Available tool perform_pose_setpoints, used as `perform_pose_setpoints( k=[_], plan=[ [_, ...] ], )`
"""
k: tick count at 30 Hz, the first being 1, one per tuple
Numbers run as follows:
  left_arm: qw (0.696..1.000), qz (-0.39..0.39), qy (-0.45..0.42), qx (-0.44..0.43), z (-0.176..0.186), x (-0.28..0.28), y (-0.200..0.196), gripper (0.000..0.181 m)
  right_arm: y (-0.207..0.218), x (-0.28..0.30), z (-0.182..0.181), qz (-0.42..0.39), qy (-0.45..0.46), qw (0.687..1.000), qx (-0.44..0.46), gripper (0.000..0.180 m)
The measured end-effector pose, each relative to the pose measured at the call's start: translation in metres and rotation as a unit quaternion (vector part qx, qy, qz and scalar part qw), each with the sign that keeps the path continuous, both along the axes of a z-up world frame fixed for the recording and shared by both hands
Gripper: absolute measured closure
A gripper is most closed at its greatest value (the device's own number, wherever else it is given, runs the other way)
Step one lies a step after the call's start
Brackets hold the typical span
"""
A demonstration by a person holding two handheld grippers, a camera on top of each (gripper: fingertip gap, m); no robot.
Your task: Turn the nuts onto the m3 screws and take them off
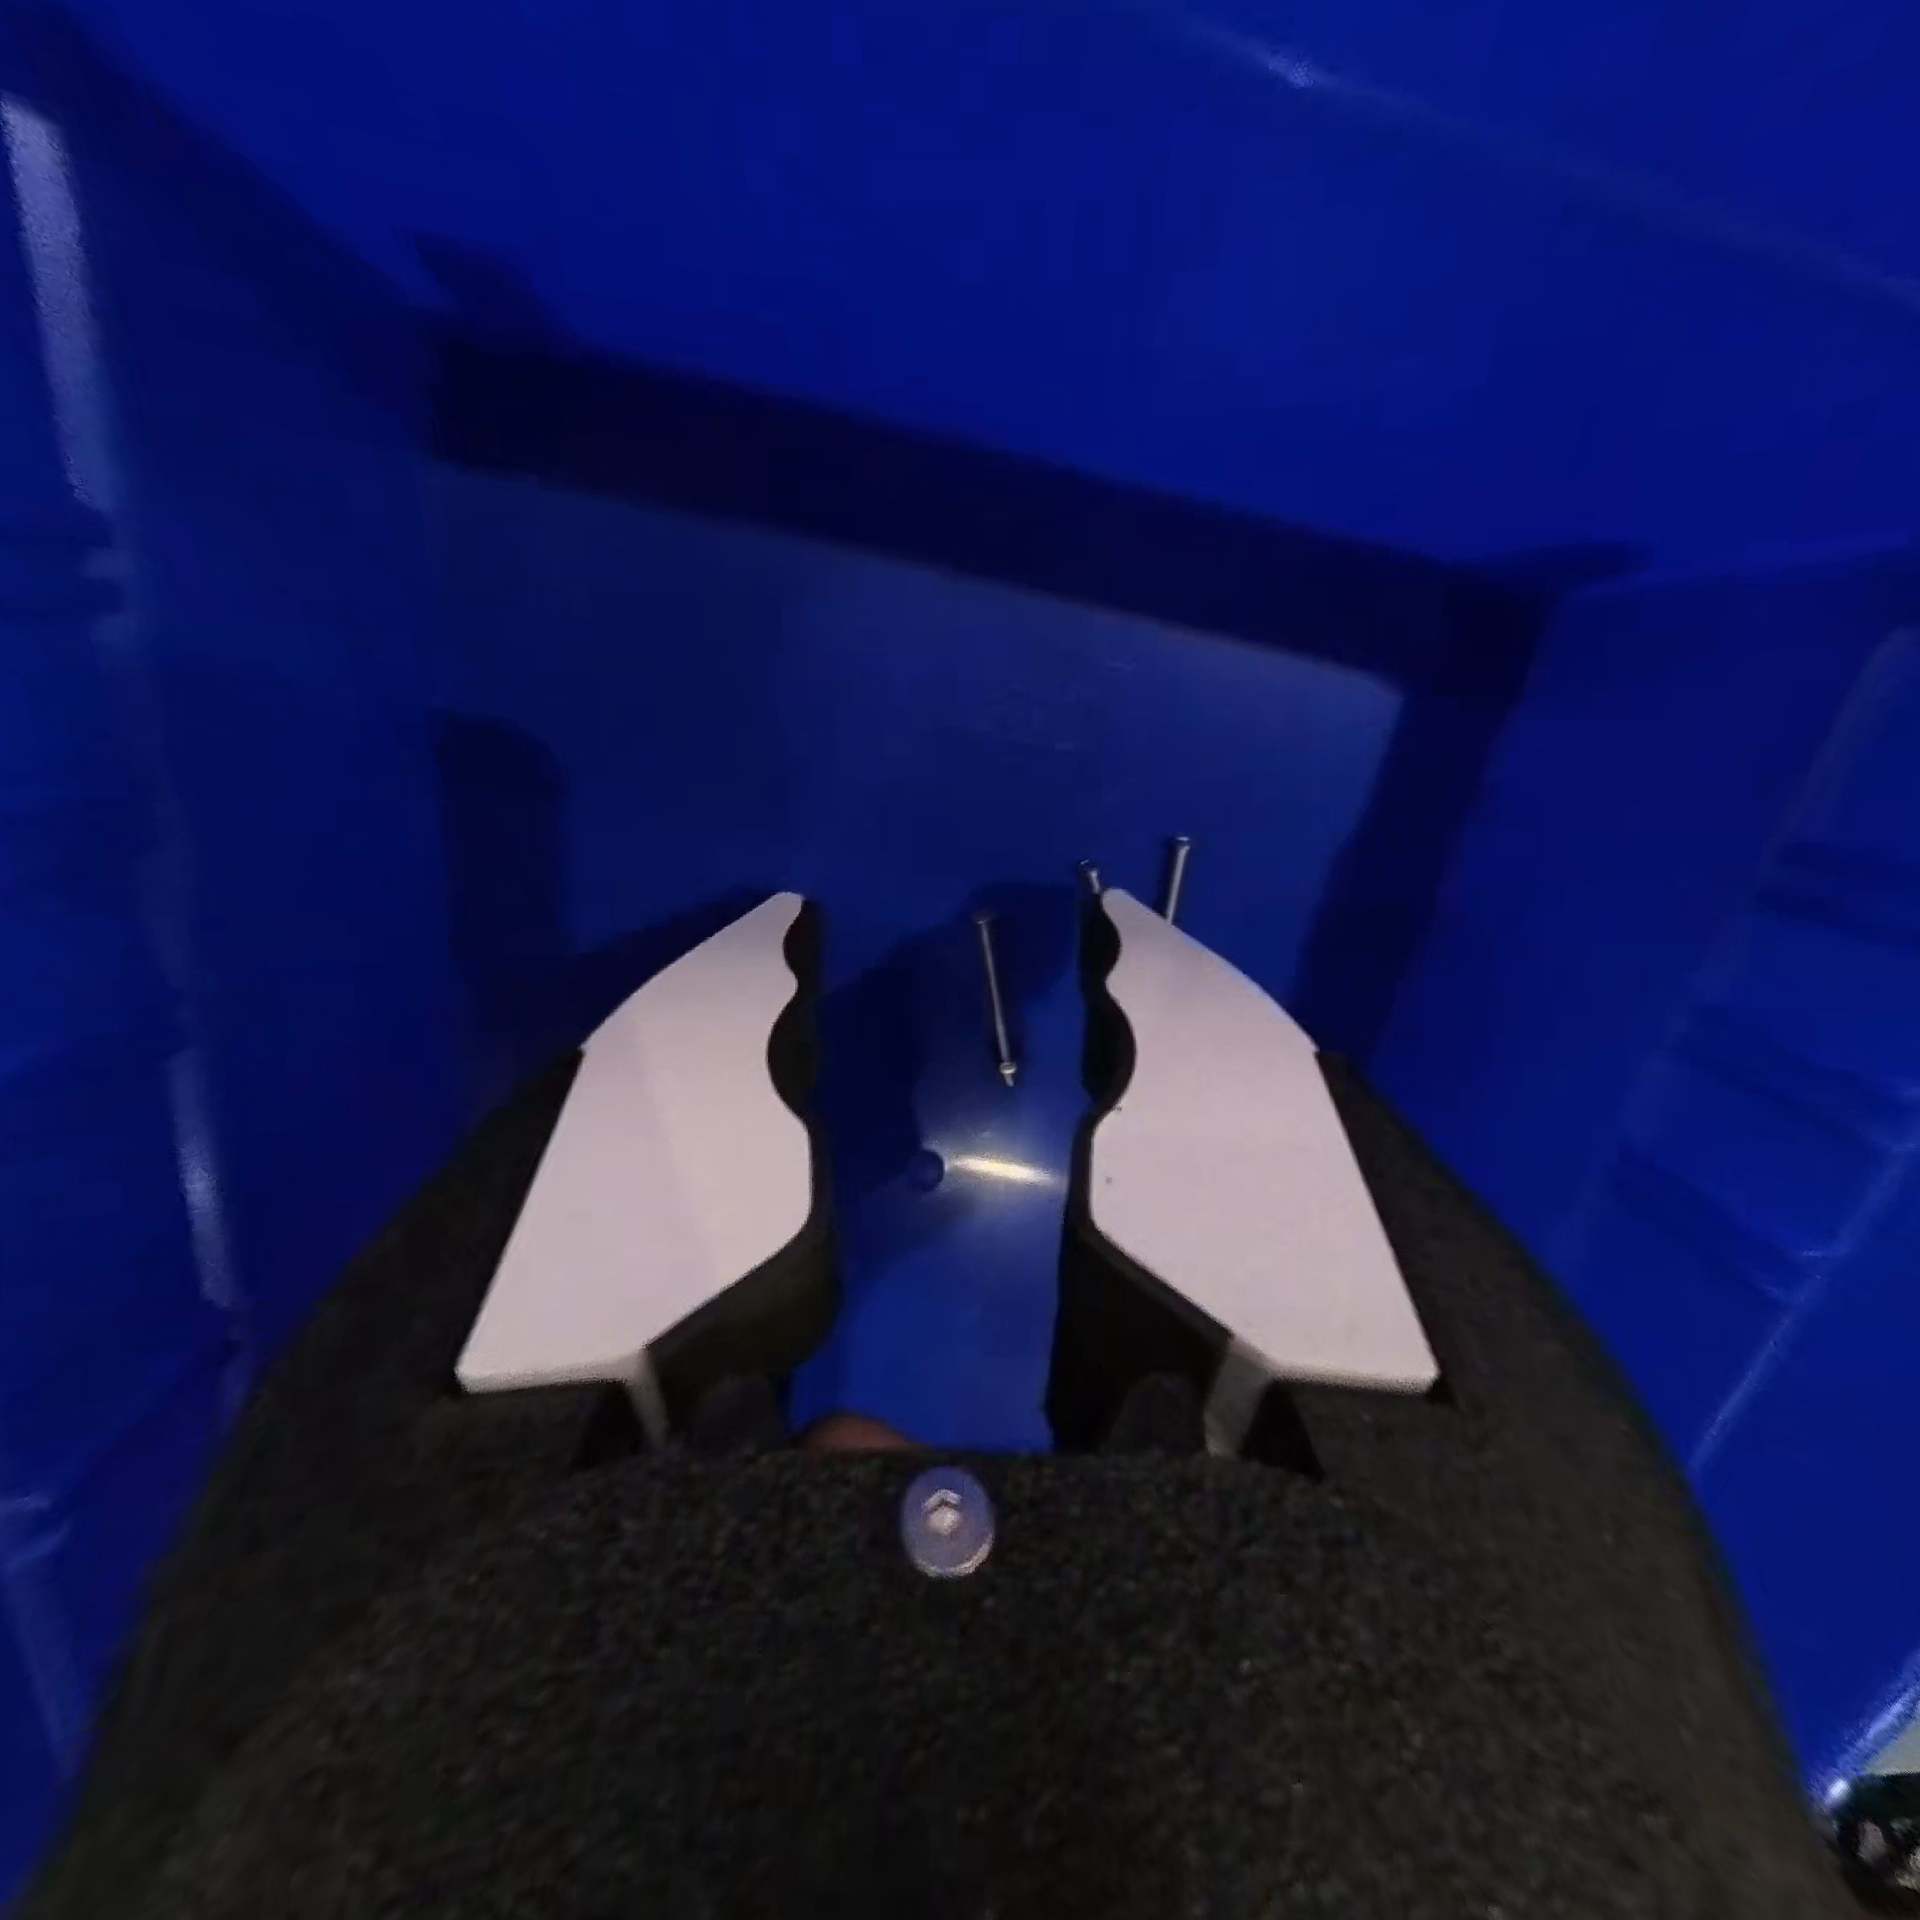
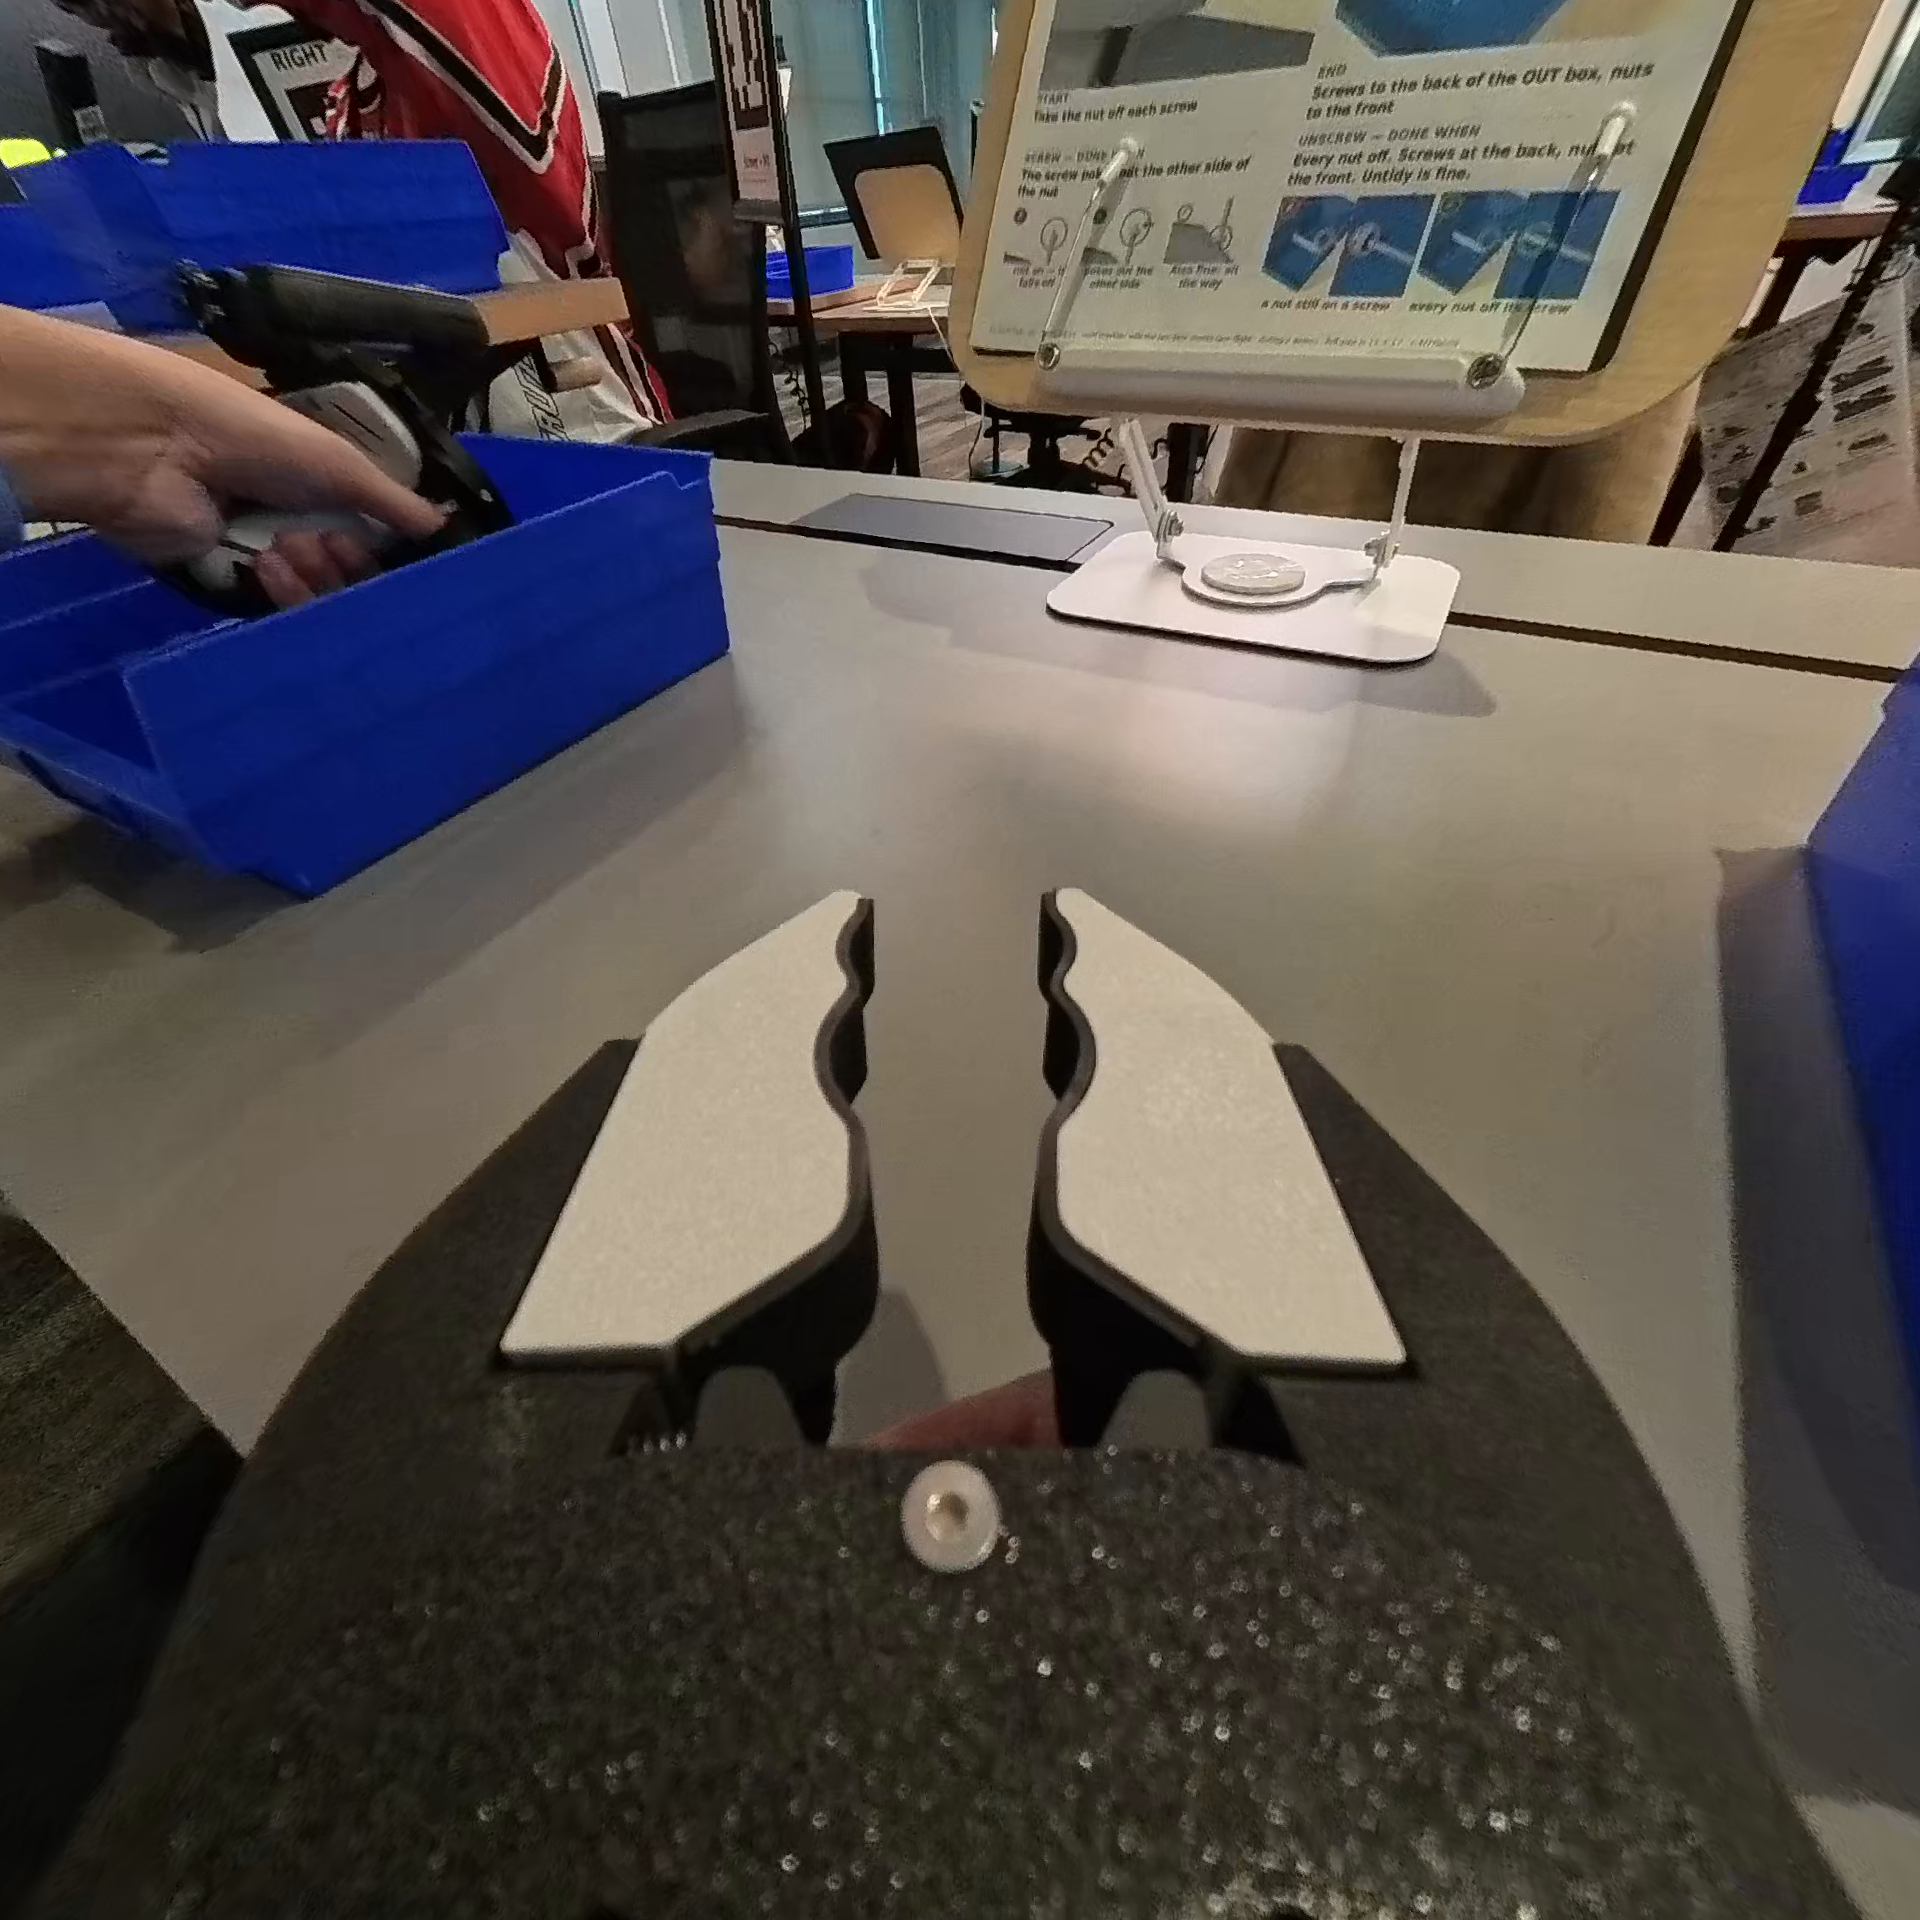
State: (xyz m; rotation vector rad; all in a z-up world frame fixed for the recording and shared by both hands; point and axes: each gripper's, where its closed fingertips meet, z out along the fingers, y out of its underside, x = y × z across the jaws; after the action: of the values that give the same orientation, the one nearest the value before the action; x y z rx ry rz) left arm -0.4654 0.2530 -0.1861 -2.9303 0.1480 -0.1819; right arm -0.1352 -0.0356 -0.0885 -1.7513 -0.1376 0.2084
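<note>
In the left wrist view my left gripper (image 1: 948, 914) is open, down inside a blue bin (image 1: 935, 416). A thin silver screw (image 1: 995, 1000) lies on the bin floor between the fingers. Two more screws (image 1: 1175, 878) lie just past the right finger, one partly hidden by it. I see no nut. In the right wrist view my right gripper (image 2: 956, 904) is open and empty above the grey table (image 2: 1039, 790). The left gripper (image 2: 343, 457), held by a hand, reaches into the blue bin (image 2: 416, 707) at the left.
An instruction sheet on a wooden board (image 2: 1340, 197) stands on a white stand (image 2: 1257, 592) at the back of the table. A second blue bin (image 2: 1870, 935) sits at the right edge. More blue bins (image 2: 312, 208) and a person in red are behind.
</note>
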Motion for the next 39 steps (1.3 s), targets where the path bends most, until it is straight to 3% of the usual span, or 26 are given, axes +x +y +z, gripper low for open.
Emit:
perform_pose_setpoints(
  k=[4,7,14,17,20,24,27,31,35,39],
  plan=[
    [0.999,-0.007,0.039,0.000,-0.002,-0.005,-0.002,0.142,-0.001,0.001,0.003,-0.001,-0.004,1.000,0.002,0.150],
    [0.998,-0.023,0.061,0.002,-0.004,-0.006,-0.004,0.176,-0.002,0.001,0.005,-0.001,-0.003,1.000,0.003,0.150],
    [0.998,-0.037,0.053,0.018,-0.001,-0.007,-0.001,0.176,-0.004,0.000,0.008,0.001,-0.009,1.000,0.006,0.151],
    [0.997,-0.051,0.006,0.065,0.025,0.000,0.004,0.176,-0.004,-0.001,0.008,0.005,-0.016,1.000,0.008,0.153],
    [0.981,-0.100,-0.057,0.154,0.081,0.019,0.000,0.177,-0.003,-0.006,0.005,0.023,-0.024,0.999,0.000,0.153],
    [0.922,-0.174,-0.183,0.293,0.170,0.068,-0.046,0.177,0.002,-0.035,0.005,0.096,-0.005,0.995,-0.018,0.153],
    [0.860,-0.224,-0.245,0.388,0.208,0.112,-0.099,0.177,0.006,-0.056,0.014,0.148,0.066,0.987,-0.016,0.153],
    [0.797,-0.277,-0.270,0.465,0.205,0.164,-0.161,0.177,0.006,-0.077,0.019,0.203,0.185,0.961,-0.037,0.153],
    [0.754,-0.327,-0.364,0.438,0.192,0.218,-0.217,0.177,0.010,-0.092,0.041,0.245,0.259,0.934,-0.034,0.154],
    [0.722,-0.349,-0.421,0.424,0.188,0.244,-0.247,0.177,0.011,-0.091,0.059,0.270,0.294,0.917,-0.019,0.156]
  ],
)
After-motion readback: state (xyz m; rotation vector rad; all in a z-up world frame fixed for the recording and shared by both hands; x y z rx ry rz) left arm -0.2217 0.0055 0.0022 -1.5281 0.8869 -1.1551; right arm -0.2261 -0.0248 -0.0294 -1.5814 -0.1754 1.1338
